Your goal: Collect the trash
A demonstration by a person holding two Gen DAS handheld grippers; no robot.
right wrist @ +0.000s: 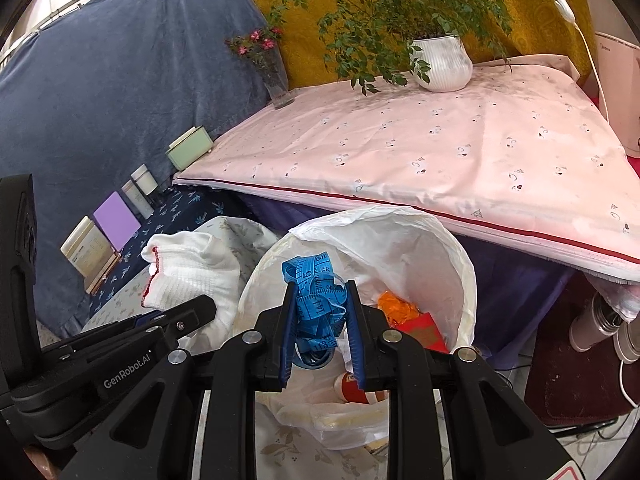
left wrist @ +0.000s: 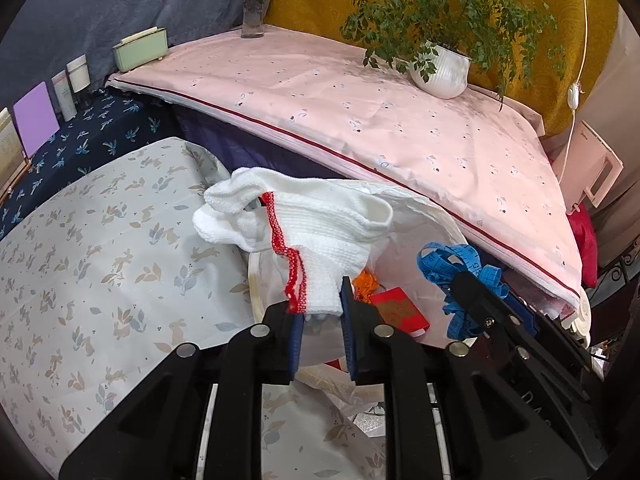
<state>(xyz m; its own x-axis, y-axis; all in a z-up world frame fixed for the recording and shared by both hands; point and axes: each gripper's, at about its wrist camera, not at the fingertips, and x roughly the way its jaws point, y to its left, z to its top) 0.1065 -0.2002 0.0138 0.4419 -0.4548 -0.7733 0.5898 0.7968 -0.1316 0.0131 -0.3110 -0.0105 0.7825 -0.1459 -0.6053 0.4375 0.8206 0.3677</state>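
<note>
My left gripper (left wrist: 322, 300) is shut on a white knitted cloth with a red lace edge (left wrist: 312, 216) and holds it at the left rim of the bin. The cloth also shows in the right wrist view (right wrist: 192, 276). My right gripper (right wrist: 322, 292) is shut on a crumpled blue measuring tape (right wrist: 316, 296) and holds it over the bin's mouth. The tape also shows in the left wrist view (left wrist: 456, 268). The trash bin, lined with a white plastic bag (right wrist: 404, 240), holds an orange wrapper (right wrist: 396, 306), a red packet (right wrist: 426, 330) and a small bottle (right wrist: 352, 388).
A low table with a pink cloth (right wrist: 440, 152) stands just behind the bin, bearing a white plant pot (right wrist: 442, 64) and a glass flower vase (right wrist: 278, 84). A leaf-patterned cloth surface (left wrist: 100, 264) lies to the left. A green box (left wrist: 140, 50) and small items line the blue backdrop.
</note>
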